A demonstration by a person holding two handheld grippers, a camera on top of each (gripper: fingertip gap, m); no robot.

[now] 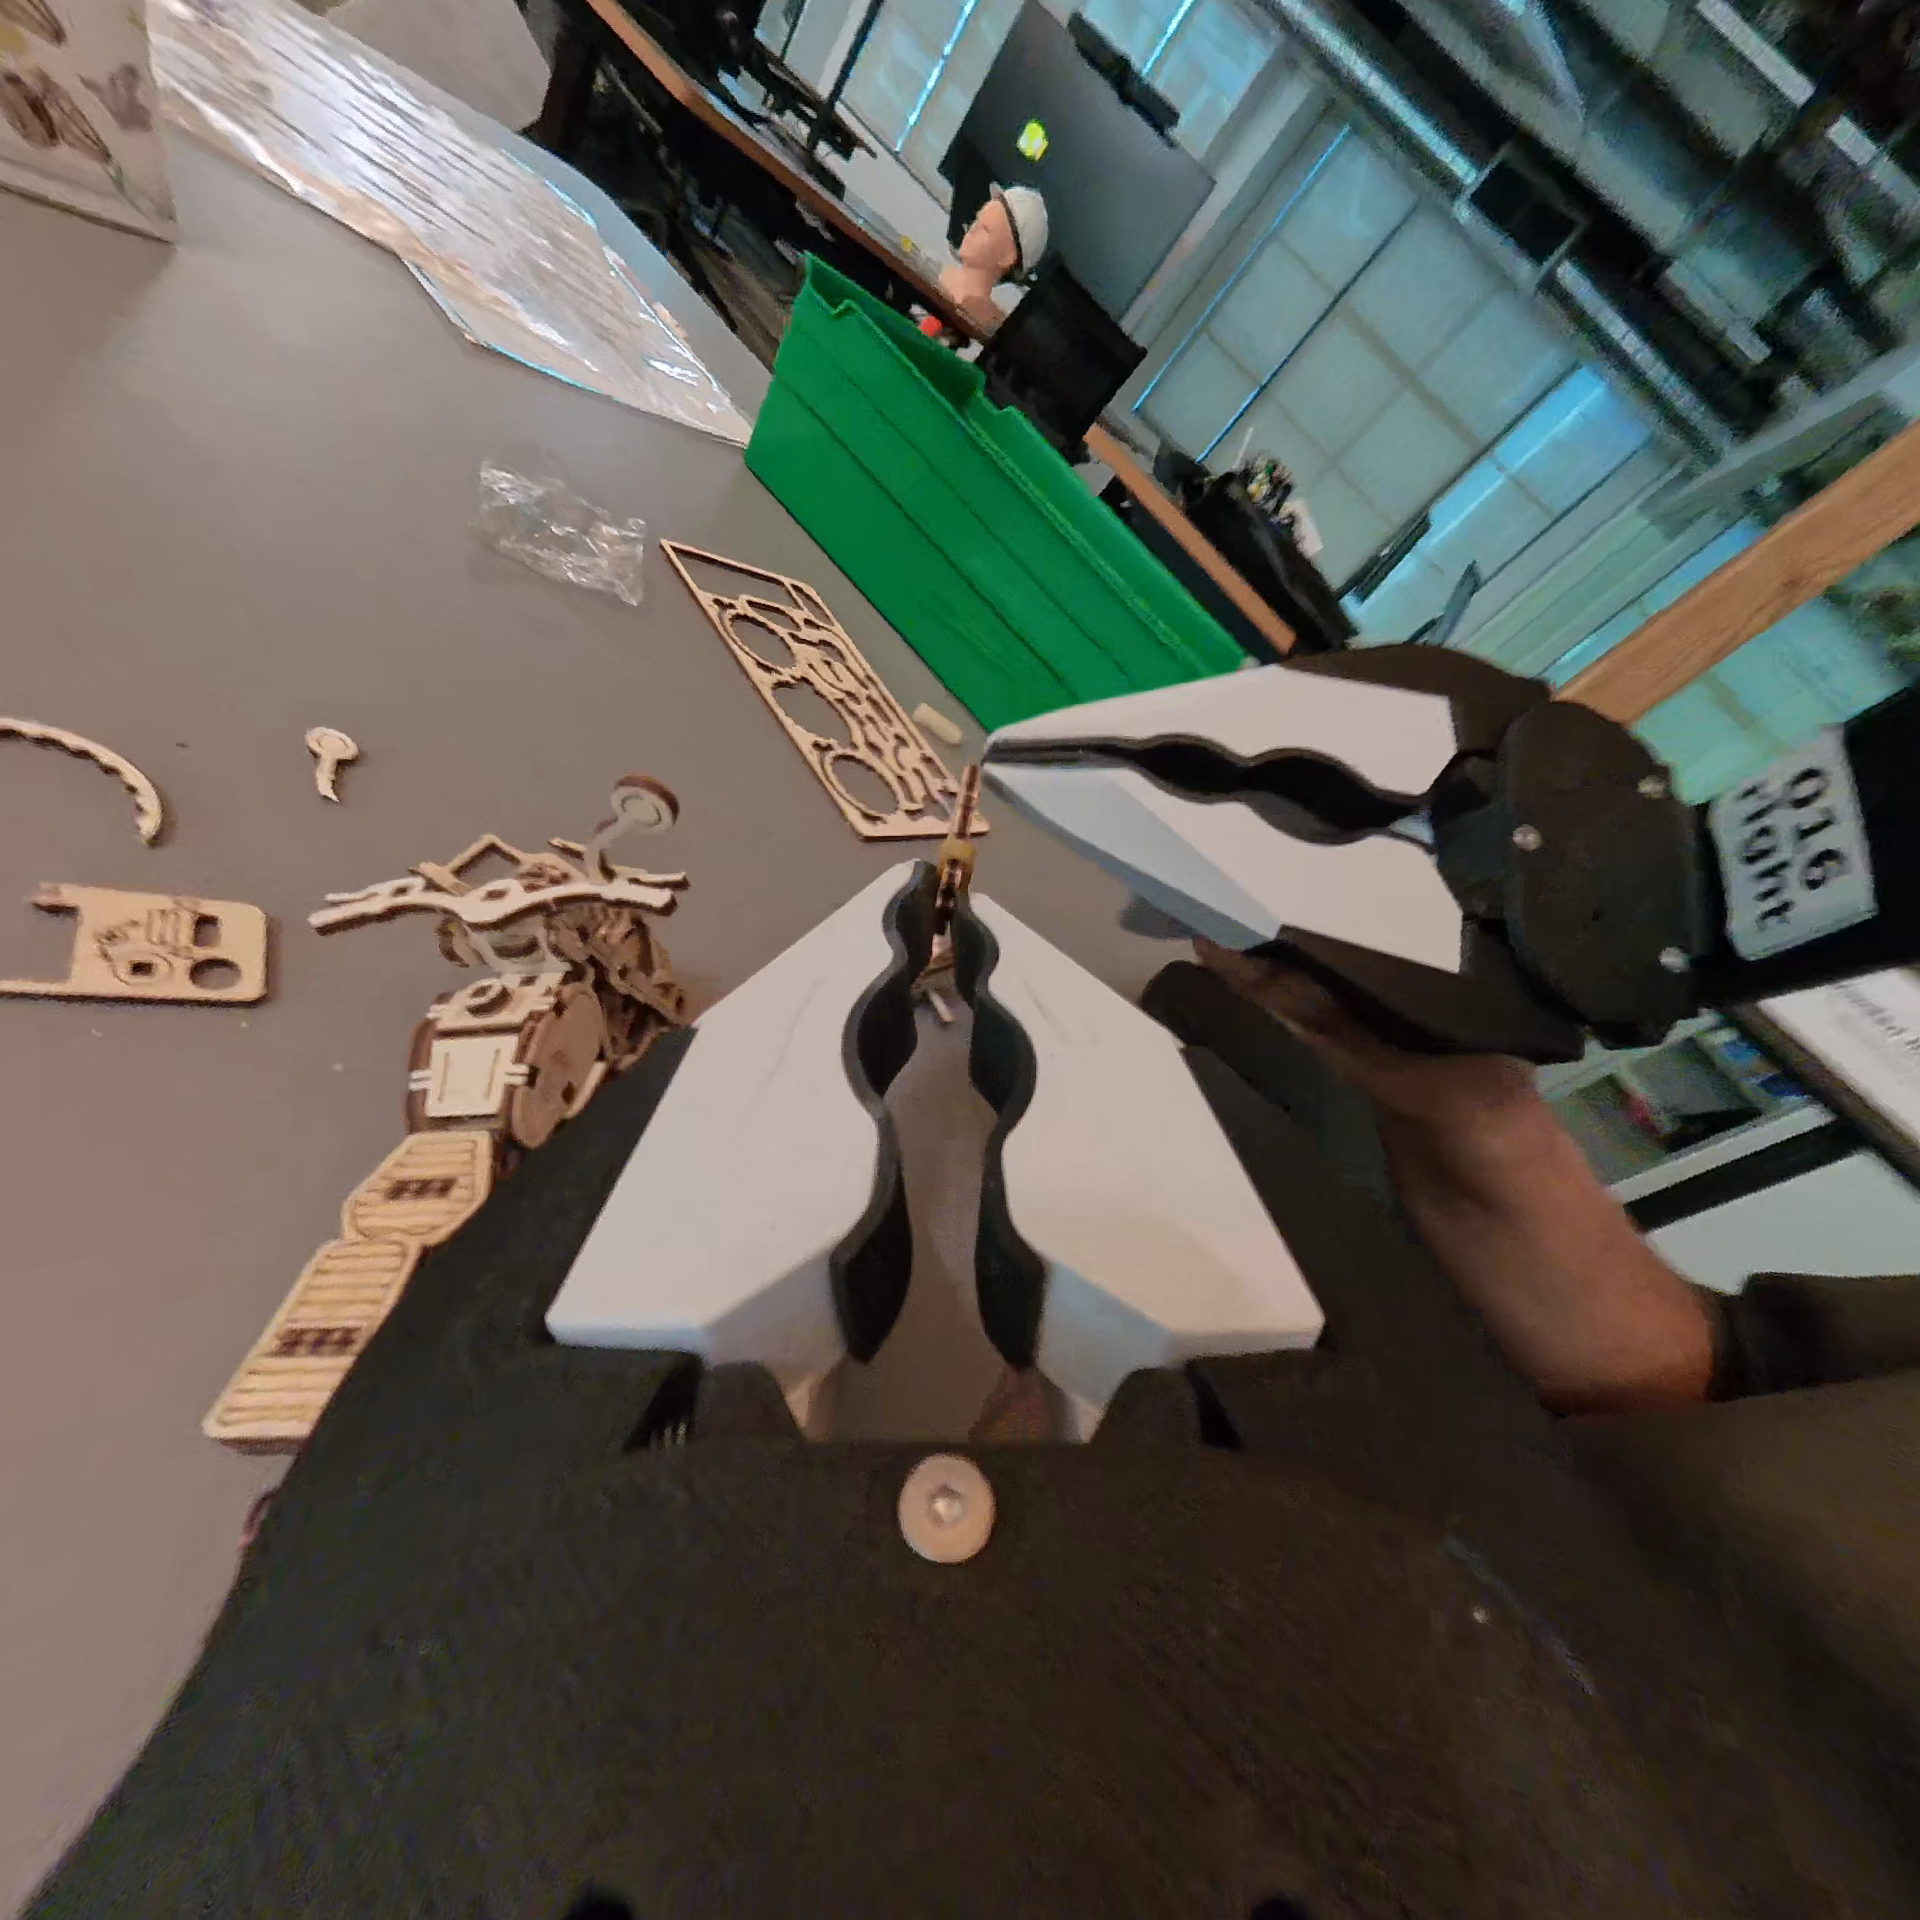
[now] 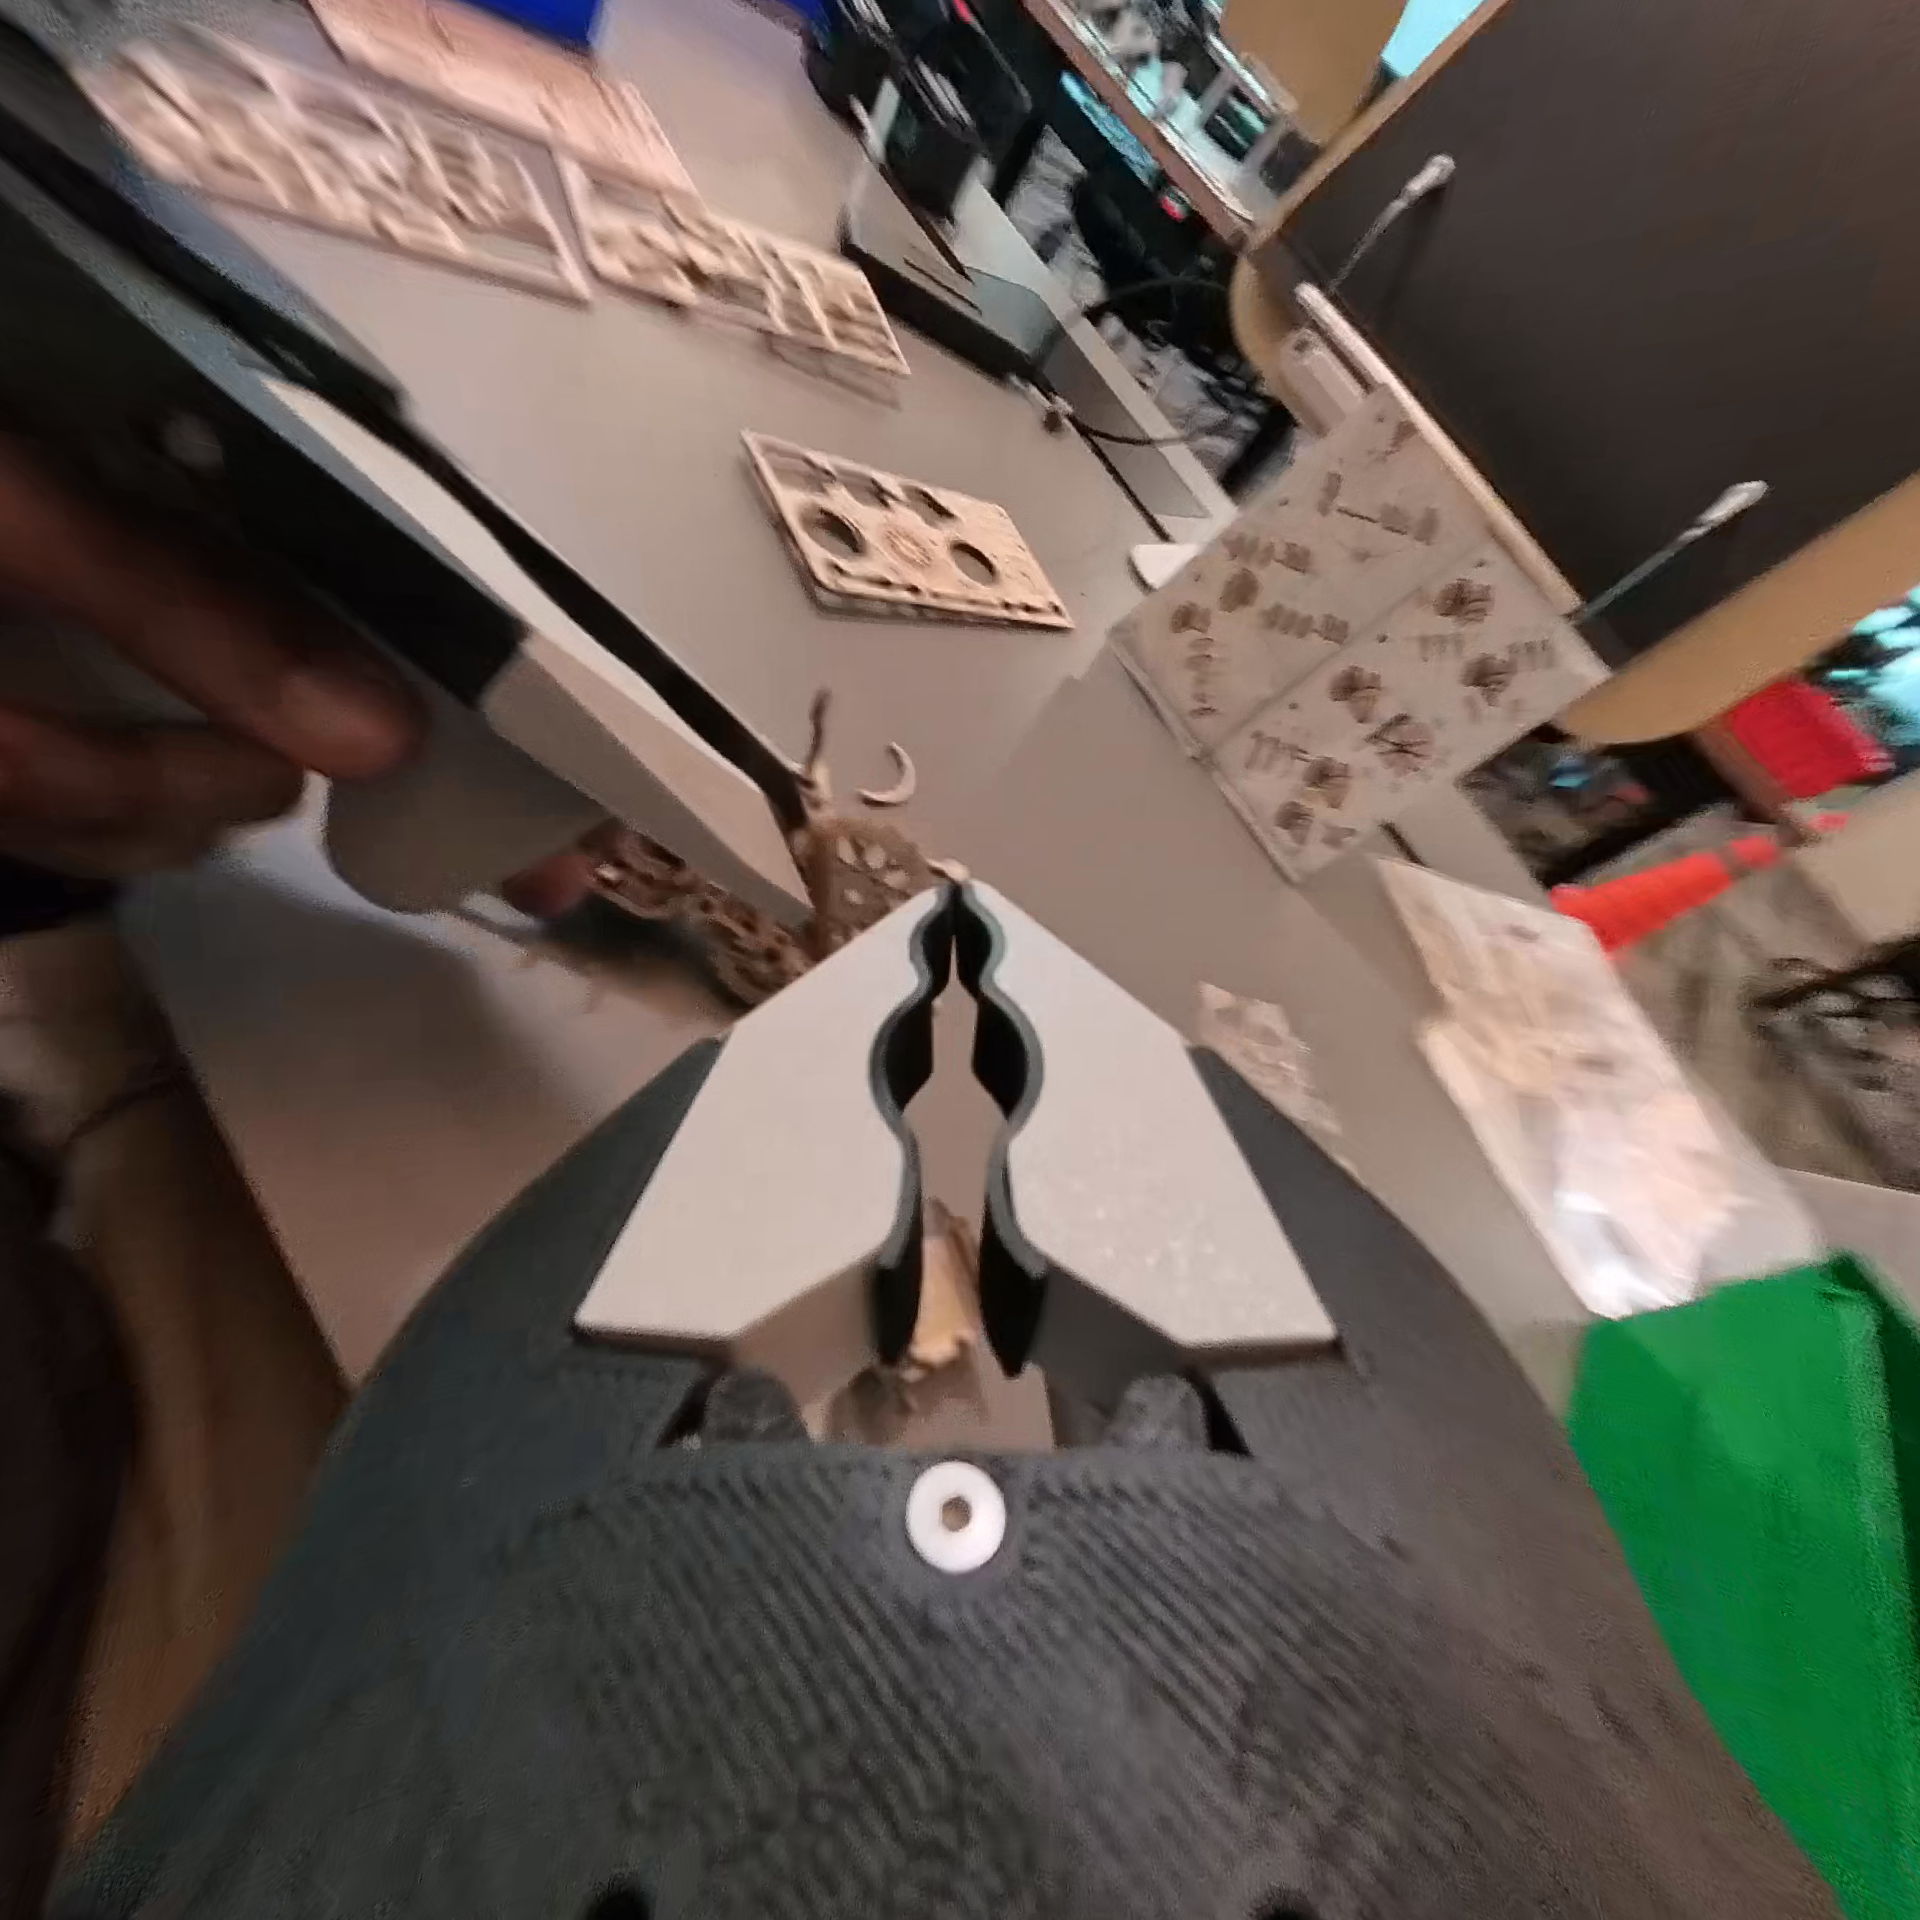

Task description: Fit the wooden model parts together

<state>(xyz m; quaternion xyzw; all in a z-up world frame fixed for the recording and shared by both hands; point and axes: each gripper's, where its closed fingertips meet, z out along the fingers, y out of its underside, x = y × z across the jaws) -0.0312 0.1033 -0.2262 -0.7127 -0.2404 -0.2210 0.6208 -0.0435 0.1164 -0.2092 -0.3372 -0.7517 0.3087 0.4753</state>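
Observation:
My left gripper (image 1: 949, 885) is shut on a small thin wooden part (image 1: 964, 821) that sticks out beyond its tips, held above the grey table (image 1: 208, 520). My right gripper (image 1: 992, 750) comes in from the right, jaws shut, with its tips right at the top end of that part. I see nothing between its fingers. A part-built wooden motorcycle model (image 1: 520, 987) stands on the table to the left. In the right wrist view the right gripper (image 2: 956, 896) is shut, just below the left gripper's fingers (image 2: 644, 727). The wooden model (image 2: 717, 925) lies under them, blurred.
Loose wooden pieces lie left: a curved arc (image 1: 114, 769), a flat plate (image 1: 156, 945), slatted strips (image 1: 343, 1278). A cut-out sheet (image 1: 821, 696), a plastic bag (image 1: 561, 530) and a green bin (image 1: 966, 540) are behind. More sheets (image 2: 904, 540) and an instruction page (image 2: 1351, 644) lie farther off. The grippers are tip to tip, or close to it. Left tips and right tips are each some 15 centimetres from the flat plate (image 1: 156, 945).

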